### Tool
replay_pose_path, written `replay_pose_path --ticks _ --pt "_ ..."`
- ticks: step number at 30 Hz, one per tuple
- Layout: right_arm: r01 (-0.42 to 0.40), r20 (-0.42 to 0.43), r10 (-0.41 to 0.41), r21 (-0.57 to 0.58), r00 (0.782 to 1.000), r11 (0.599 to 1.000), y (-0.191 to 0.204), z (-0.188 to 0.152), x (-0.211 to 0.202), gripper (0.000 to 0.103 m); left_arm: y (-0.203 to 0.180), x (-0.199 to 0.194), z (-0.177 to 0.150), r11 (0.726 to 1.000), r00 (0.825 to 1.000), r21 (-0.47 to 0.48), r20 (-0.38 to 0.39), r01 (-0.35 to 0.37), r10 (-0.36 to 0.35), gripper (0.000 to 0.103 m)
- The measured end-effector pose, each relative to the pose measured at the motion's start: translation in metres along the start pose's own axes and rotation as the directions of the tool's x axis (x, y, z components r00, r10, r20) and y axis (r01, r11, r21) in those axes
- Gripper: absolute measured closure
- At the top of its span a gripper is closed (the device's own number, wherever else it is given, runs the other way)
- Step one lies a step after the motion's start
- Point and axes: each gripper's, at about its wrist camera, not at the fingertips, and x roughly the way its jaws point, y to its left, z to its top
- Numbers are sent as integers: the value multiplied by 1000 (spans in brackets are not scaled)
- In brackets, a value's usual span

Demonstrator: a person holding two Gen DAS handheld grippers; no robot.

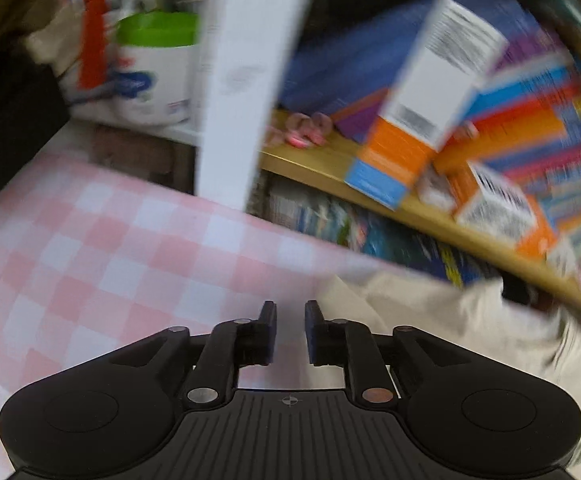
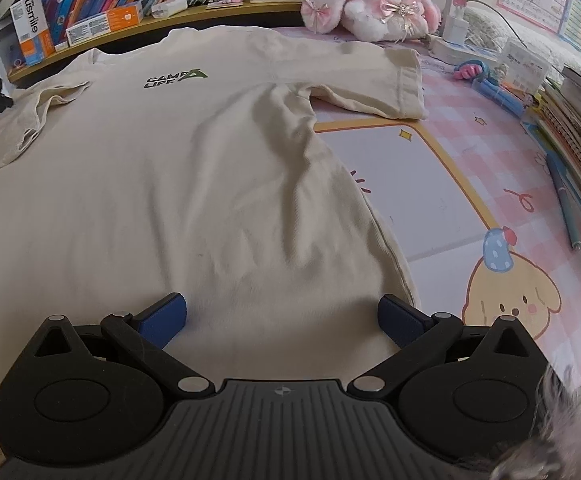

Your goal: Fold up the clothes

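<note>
Both units are showing the same build: left gripper (image 1: pixel 290 332) and right gripper (image 2: pixel 282 320) are running matte black linkage arms off round pivot housings, silver pivot pins, one copper-toned pin on the left unit, blue ribbed pads (image 2: pixel 162 320) on the fingers, a ribbed grey centre plate carrying a small crosshair mark.

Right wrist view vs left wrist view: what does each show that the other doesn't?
Only the right wrist view: the cream T-shirt spread flat with its green chest logo, a pink plush rabbit, the cartoon desk mat, and the right hand-held gripper, jaws wide open over the hem.

Only the left wrist view, blurred: a green-lidded tub, a white upright panel, and the left hand-held gripper, jaws narrowly apart with nothing between them.

Both: the shirt's cream fabric, pink checked surface, the wooden shelf, and an orange-and-white box.
</note>
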Motion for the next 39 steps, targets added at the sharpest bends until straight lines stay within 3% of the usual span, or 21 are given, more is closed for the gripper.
replay_pose_path --ticks 2,4,7,10,13,16,19,21,23,26,28,29,30,32,33,34,35,36,38,39 --pt "3 3 -3 3 1000 1000 0 -1 0 0 1 5 2 999 999 -9 -25 35 -35 85" --pt "6 4 -6 6 1000 1000 1 -1 0 0 -6 9 1 998 999 61 -31 17 -15 84" --pt "10 0 -10 10 1000 1000 3 0 0 0 -16 8 0 987 998 148 -19 -61 64 79" --pt "11 -4 -11 11 1000 1000 3 1 0 0 -7 -7 4 984 988 85 18 -157 156 80" --pt "8 3 -8 11 1000 1000 2 -1 0 0 -11 -38 -9 998 998 47 44 -49 47 80" --pt "3 9 -3 3 1000 1000 1 0 1 0 -52 -64 -37 981 997 181 12 70 -73 80" --pt "-8 6 9 -11 1000 1000 3 5 4 0 -106 -74 -72 925 987 345 -42 160 -155 79" --pt "-24 5 24 -25 1000 999 4 9 7 0 -138 -72 -93 878 984 446 -59 175 -166 61" --pt "-42 5 43 -41 999 998 5 12 9 0 -167 -65 -112 819 992 561 -43 123 -120 49" --pt "-74 11 74 -62 997 995 1 13 9 0 -192 -50 -133 716 1000 698 -16 20 -12 49" --pt "-88 18 90 -70 996 994 -4 13 9 0 -199 -43 -142 673 998 738 -9 -38 66 54" --pt "-95 23 97 -75 995 993 -6 14 10 0 -202 -40 -147 653 994 754 -4 -66 105 72" --pt "-103 27 106 -82 994 991 -8 14 10 0 -201 -37 -147 665 992 742 -2 -85 129 93" --pt "-120 35 124 -101 992 988 -11 14 11 0 -181 -44 -137 839 999 543 10 -47 50 97" --pt "-127 39 132 -112 990 986 -13 14 11 0 -170 -49 -131 912 1000 409 29 -11 -1 98" --pt "-133 42 139 -124 989 983 -14 14 12 0 -156 -53 -128 964 997 260 52 48 -64 98" --pt "-140 45 147 -137 988 981 -14 14 12 0 -140 -56 -129 987 988 101 85 124 -132 97" --pt "-147 48 156 -154 987 977 -15 13 12 0 -134 -55 -130 988 984 37 86 152 -155 88" --pt "-162 50 174 -185 983 969 -18 11 12 0 -133 -50 -131 989 989 34 36 145 -147 70" --pt "-170 51 184 -201 982 965 -19 11 12 0 -133 -47 -132 989 990 33 11 142 -142 66"
